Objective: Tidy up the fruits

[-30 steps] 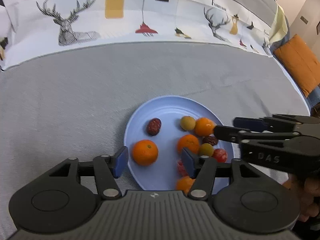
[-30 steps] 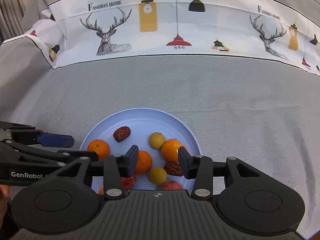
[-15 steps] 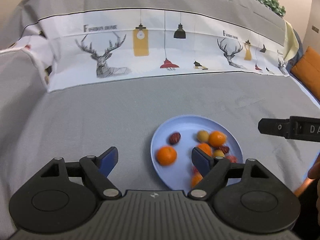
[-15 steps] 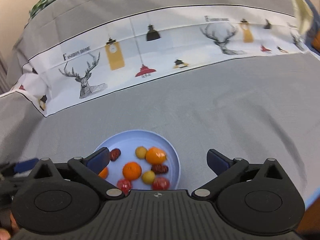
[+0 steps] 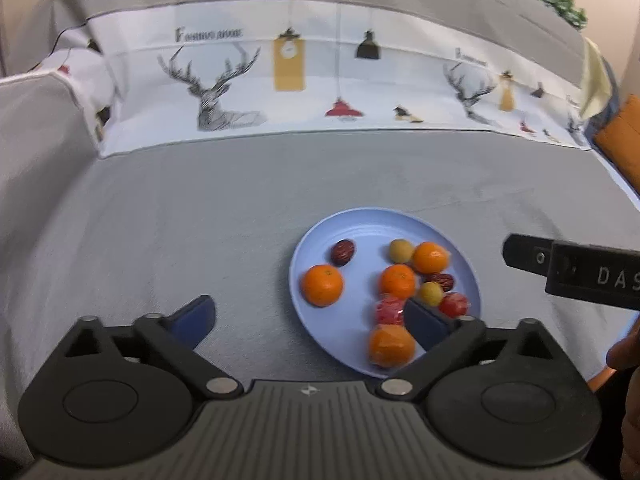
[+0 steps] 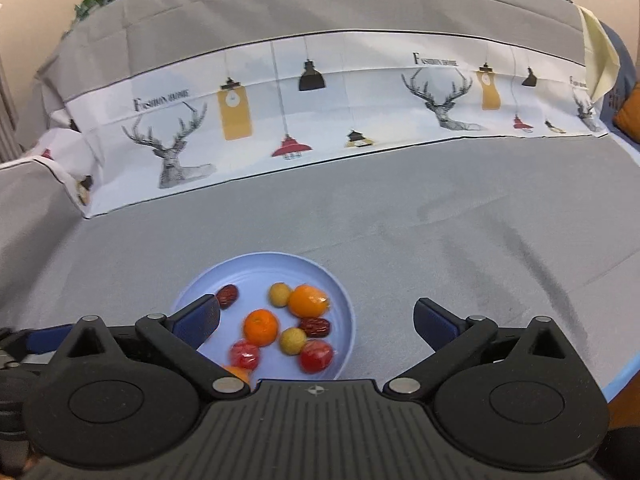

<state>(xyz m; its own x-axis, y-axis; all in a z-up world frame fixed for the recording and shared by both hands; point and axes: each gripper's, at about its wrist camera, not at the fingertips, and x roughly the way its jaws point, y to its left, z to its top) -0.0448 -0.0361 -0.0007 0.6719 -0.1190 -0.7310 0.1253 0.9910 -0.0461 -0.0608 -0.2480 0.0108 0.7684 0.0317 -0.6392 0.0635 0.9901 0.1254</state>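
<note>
A light blue plate [image 5: 360, 222] on the grey cloth holds several fruits: oranges [image 5: 322, 284], dark red dates [image 5: 343, 251], small yellow fruits [image 5: 401, 251] and red wrapped ones [image 5: 454, 304]. The plate also shows in the right wrist view [image 6: 256, 266]. My left gripper [image 5: 308, 320] is open and empty, raised above the plate's near left edge. My right gripper [image 6: 316, 320] is open and empty, raised above the plate's near right side; its body shows in the left wrist view [image 5: 576, 274].
A grey cloth [image 6: 440, 216] covers the table. A white banner printed with deer and lamps [image 6: 320, 104] runs along the back. An orange cushion [image 5: 624, 136] sits at the far right. The table's blue edge [image 6: 624, 376] shows at the near right.
Both grippers have opened wide and pulled back and up from the plate. The plate and fruits look smaller and have not moved.
</note>
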